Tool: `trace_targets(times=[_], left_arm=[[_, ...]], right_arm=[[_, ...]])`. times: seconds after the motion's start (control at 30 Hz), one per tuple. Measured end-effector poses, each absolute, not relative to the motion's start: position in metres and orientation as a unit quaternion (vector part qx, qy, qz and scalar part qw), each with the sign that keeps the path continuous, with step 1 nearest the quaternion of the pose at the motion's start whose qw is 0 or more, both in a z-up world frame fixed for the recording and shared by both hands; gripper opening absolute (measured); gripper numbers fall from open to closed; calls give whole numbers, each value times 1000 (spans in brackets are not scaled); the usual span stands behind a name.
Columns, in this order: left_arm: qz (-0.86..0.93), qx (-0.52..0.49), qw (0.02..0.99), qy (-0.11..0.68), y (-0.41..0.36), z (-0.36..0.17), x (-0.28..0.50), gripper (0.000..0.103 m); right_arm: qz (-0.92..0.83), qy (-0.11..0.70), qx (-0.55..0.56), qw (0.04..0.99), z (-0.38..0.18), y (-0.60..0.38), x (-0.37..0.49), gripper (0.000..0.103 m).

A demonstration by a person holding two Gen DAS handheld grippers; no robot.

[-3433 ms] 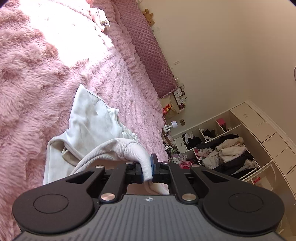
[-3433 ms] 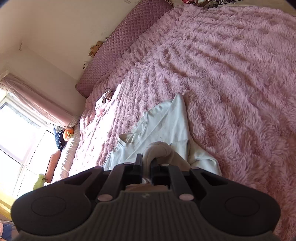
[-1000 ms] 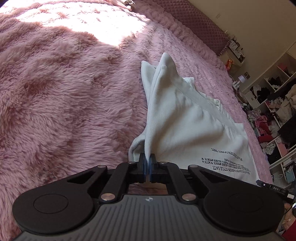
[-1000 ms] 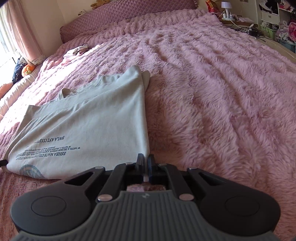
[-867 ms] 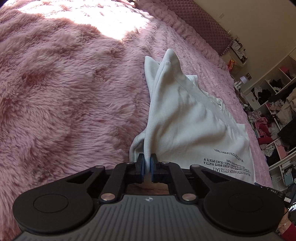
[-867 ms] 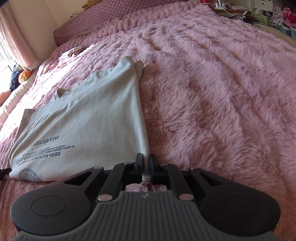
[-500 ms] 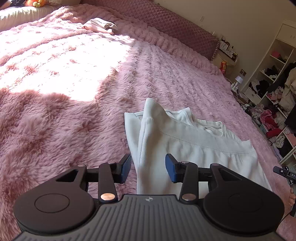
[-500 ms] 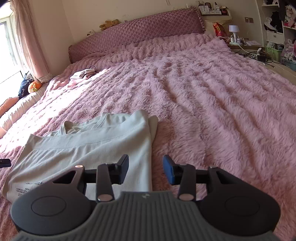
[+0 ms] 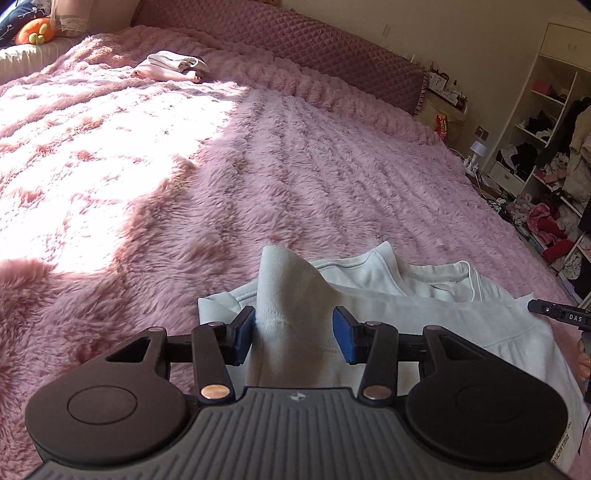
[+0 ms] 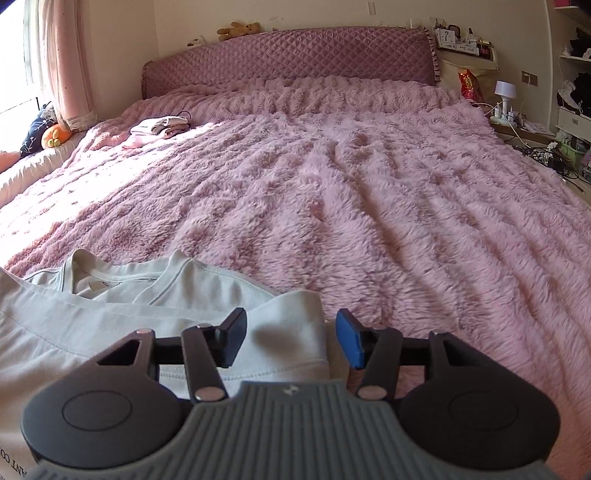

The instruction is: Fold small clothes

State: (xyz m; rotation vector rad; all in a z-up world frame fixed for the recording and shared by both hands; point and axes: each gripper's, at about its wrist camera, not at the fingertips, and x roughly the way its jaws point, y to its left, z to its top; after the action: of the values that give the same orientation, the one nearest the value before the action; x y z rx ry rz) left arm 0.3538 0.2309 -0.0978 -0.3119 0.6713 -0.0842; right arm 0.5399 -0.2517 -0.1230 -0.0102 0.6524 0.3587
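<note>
A small white sweatshirt (image 9: 424, 314) lies folded on the pink furry bedspread (image 9: 258, 177); its collar faces the headboard. My left gripper (image 9: 293, 334) is open, and a raised fold of the sleeve (image 9: 284, 284) stands between its blue pads without being pinched. In the right wrist view the sweatshirt (image 10: 110, 314) lies at lower left. My right gripper (image 10: 291, 339) is open just above its right edge and holds nothing. The near part of the garment is hidden under both grippers.
Folded pale clothes (image 10: 159, 127) lie far back on the bedspread (image 10: 369, 203) near the quilted headboard (image 10: 288, 59). A nightstand with a lamp (image 10: 504, 92) and cluttered shelves (image 9: 546, 155) stand at the right. An orange plush (image 9: 35, 31) sits by the window.
Both grippers let go of the sweatshirt and opened wide after laying it flat. They have since tilted up and drawn closer over its far edge.
</note>
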Motion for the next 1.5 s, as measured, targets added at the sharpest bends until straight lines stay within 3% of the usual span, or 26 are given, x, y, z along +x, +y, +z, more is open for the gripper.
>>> trace_targets(times=[0.03,0.07,0.23,0.43,0.47,0.53,0.6,0.83,1.07,1.17,1.33,1.5], left_arm=[[-42,-147,933,327,230,-98,353,32],[-40,-134,936,324,229,-96,353,12],[10,-159,946,281,235,-88,346,13],[35,-181,920,346,242,-118,373,15],[38,-182,919,348,244,-118,373,22],[34,-192,916,351,250,-115,371,26],[37,-198,917,344,254,-108,364,30],[11,-192,934,302,235,-66,277,35],[-43,-200,924,324,184,-80,198,39],[-42,-206,918,337,180,-93,187,40],[-27,-228,904,360,195,-115,191,39],[-34,-251,897,363,205,-126,189,36]], right_arm=[[177,323,-14,930,-126,-248,542,2],[177,325,-23,929,-127,-246,543,3],[169,282,-7,944,-119,-247,535,2],[144,315,-22,938,-142,-238,550,3],[138,315,-22,939,-145,-238,552,5],[132,314,-12,940,-144,-242,552,26],[127,306,5,943,-136,-250,545,38],[198,287,30,937,-92,-281,439,37],[248,311,26,917,-109,-283,336,36],[208,348,66,912,-131,-295,328,34],[162,366,110,910,-152,-315,320,20],[151,376,92,910,-156,-315,315,19]])
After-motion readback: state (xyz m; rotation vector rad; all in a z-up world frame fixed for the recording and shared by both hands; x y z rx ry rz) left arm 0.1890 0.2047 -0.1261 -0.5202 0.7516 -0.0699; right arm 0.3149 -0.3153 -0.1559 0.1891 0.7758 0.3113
